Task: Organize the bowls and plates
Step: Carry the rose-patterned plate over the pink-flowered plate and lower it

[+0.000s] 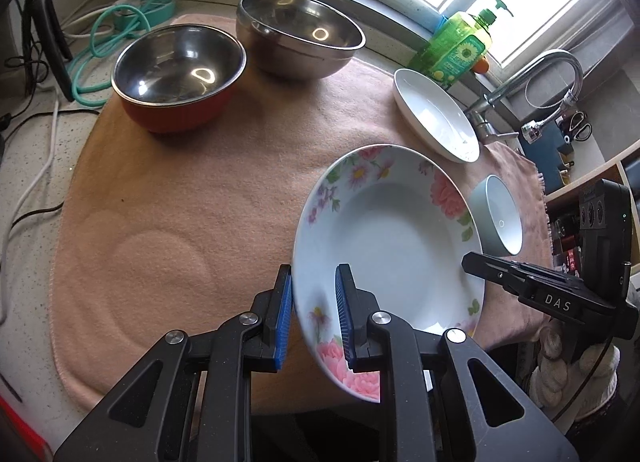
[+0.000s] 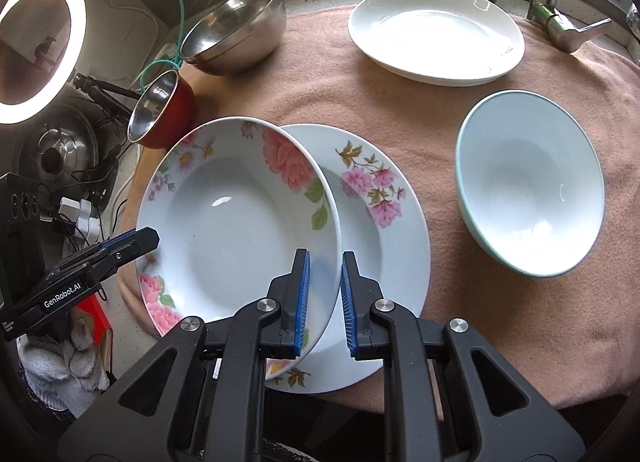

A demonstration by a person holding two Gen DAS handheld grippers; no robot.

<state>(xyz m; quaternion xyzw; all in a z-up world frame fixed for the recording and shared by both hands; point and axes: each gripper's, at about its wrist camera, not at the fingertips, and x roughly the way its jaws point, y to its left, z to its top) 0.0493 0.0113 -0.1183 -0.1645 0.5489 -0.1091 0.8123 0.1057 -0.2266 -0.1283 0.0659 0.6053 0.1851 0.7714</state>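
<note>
A deep plate with pink flowers on its rim (image 1: 400,242) (image 2: 240,230) hangs tilted over the pink cloth, held at two opposite edges. My left gripper (image 1: 314,274) is shut on its near rim, and its tip shows at the plate's left edge (image 2: 148,236) in the right wrist view. My right gripper (image 2: 324,258) (image 1: 480,262) is shut on the other rim. A second floral plate (image 2: 384,222) lies flat on the cloth, partly under the held one. Farther off stand a plain white plate (image 2: 436,34) (image 1: 436,114) and a pale blue bowl (image 2: 528,182) (image 1: 500,218).
A steel bowl (image 1: 300,30) (image 2: 236,38) and a red-sided steel bowl (image 1: 176,74) (image 2: 160,114) sit at the cloth's (image 1: 200,202) far left. A green soap bottle (image 1: 456,46) and a faucet (image 1: 552,62) stand by the window. Cables (image 1: 112,34) and a ring light (image 2: 40,46) are at the left.
</note>
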